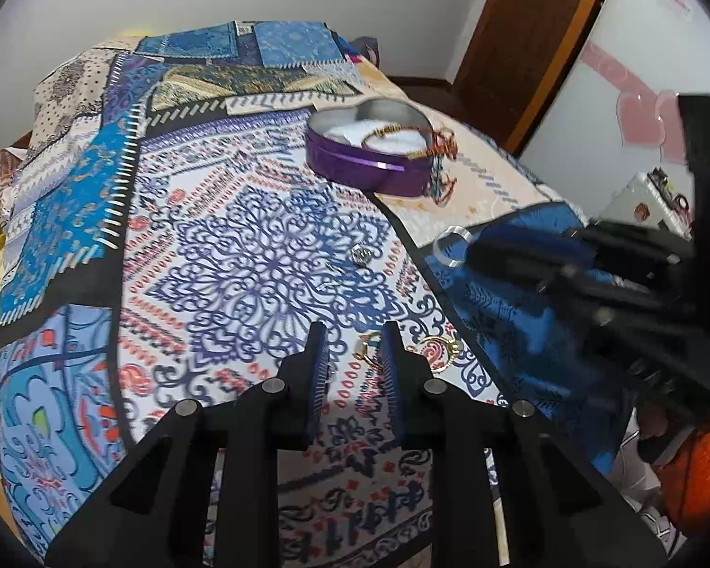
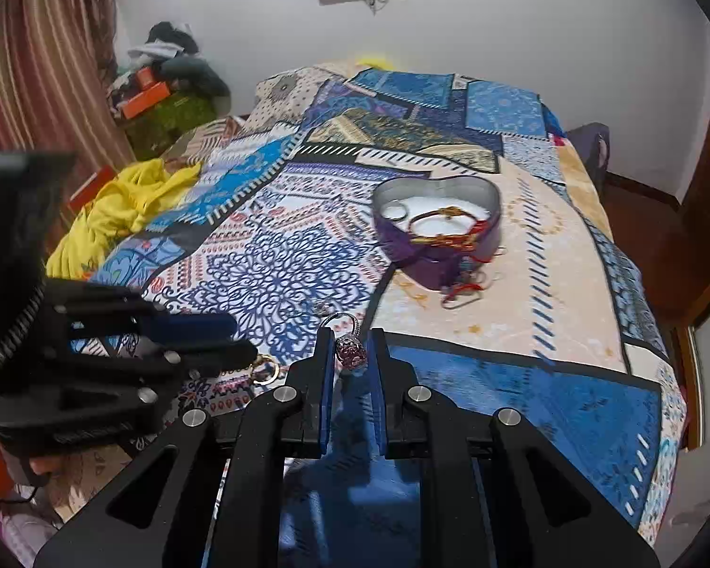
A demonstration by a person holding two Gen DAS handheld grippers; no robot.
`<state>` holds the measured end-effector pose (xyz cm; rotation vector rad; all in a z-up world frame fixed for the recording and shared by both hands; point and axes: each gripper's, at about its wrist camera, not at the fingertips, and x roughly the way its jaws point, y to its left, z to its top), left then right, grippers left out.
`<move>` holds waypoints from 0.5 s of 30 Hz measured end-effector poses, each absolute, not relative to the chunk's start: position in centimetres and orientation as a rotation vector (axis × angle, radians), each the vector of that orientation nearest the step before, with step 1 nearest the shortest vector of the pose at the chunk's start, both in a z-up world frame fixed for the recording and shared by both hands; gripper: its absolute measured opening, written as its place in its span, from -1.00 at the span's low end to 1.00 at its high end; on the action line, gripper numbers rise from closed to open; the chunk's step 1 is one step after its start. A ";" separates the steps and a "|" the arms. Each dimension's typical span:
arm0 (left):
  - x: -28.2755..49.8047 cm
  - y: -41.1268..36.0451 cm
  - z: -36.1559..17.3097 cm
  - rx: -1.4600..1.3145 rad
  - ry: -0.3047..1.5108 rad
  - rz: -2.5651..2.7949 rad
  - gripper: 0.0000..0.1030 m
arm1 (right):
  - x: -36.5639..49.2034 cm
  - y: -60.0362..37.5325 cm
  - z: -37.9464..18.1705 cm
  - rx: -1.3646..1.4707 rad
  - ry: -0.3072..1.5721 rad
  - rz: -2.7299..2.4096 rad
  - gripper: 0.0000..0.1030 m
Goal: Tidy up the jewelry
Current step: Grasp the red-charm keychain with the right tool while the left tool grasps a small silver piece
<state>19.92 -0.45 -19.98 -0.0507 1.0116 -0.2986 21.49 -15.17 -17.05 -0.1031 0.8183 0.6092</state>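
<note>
Right wrist view: one silver ring [image 2: 350, 348] with a dark red stone, pinched between the right gripper [image 2: 350, 355] pads, lifted above the quilt [image 2: 520, 378]. Two gold rings [image 1: 404, 352] lie on the quilt; the left gripper [image 1: 352, 355], narrowed but gripping nothing, straddles an edge of one. One small silver ring [image 1: 360, 255] lies apart. One purple heart-shaped tin [image 2: 438, 227], white-lined, holds a red-gold bangle [image 2: 442, 225].
</note>
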 end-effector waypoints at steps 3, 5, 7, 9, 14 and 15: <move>20.2 -0.8 -20.6 -0.038 1.031 -0.296 -0.80 | 21.5 -15.5 -17.1 -0.093 0.818 0.605 -0.76; 20.2 -0.9 -20.7 -0.034 1.027 -0.299 -0.89 | 21.5 -15.6 -17.1 -0.087 0.819 0.602 -0.76; 20.3 -0.9 -20.6 -0.046 1.027 -0.311 -0.90 | 21.5 -15.6 -17.1 -0.079 0.818 0.600 -0.76; 20.2 -0.7 -20.4 -0.051 1.020 -0.309 -0.91 | 21.6 -15.8 -17.1 -0.069 0.815 0.596 -0.76; 20.0 -0.4 -19.4 -0.061 0.986 -0.301 -0.91 | 21.6 -16.2 -16.3 -0.062 0.792 0.589 -0.76; 20.0 -0.3 -19.1 -0.062 0.978 -0.295 -0.91 | 21.7 -16.3 -16.1 -0.061 0.787 0.588 -0.76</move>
